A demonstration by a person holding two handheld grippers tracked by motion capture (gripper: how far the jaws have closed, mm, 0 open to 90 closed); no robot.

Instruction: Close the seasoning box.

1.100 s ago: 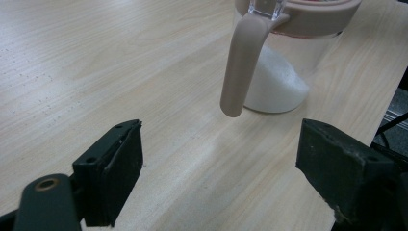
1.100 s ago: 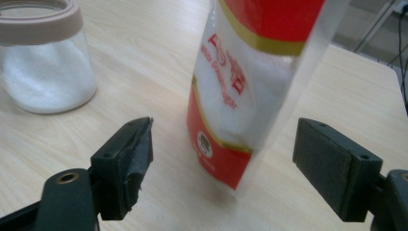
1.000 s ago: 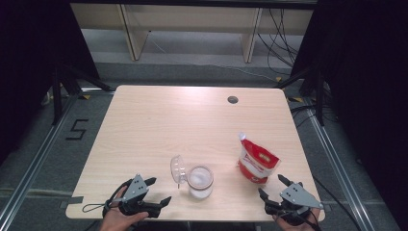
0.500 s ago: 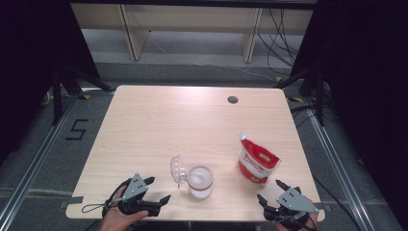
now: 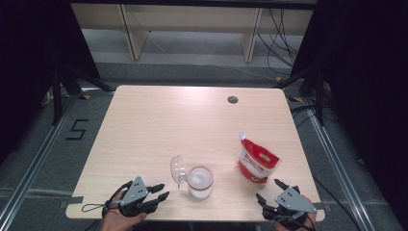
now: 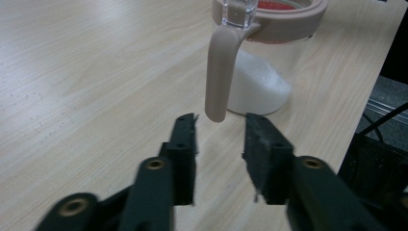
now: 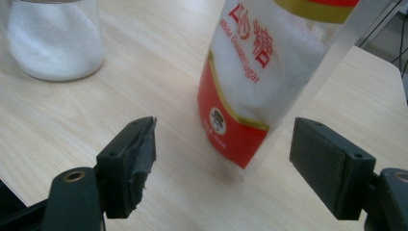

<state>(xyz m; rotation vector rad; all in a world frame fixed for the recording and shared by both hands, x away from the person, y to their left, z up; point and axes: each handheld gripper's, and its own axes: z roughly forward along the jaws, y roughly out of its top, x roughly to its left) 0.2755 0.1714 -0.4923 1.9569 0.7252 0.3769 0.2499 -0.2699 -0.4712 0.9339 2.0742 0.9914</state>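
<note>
The left gripper (image 5: 161,191) has just been closing its black jaws; nothing sits between them. Just past them stands a round clear jar (image 5: 199,181) of white sugar (its lid (image 5: 177,169) flipped open). Farther right, a shiny red-and-white sugar bag (image 5: 257,163) stands upright. The right gripper (image 5: 269,190) gapes wide, holding nothing.

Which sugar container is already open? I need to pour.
The clear jar, its hinged lid flipped up; the red sugar pouch stands capped.
</note>
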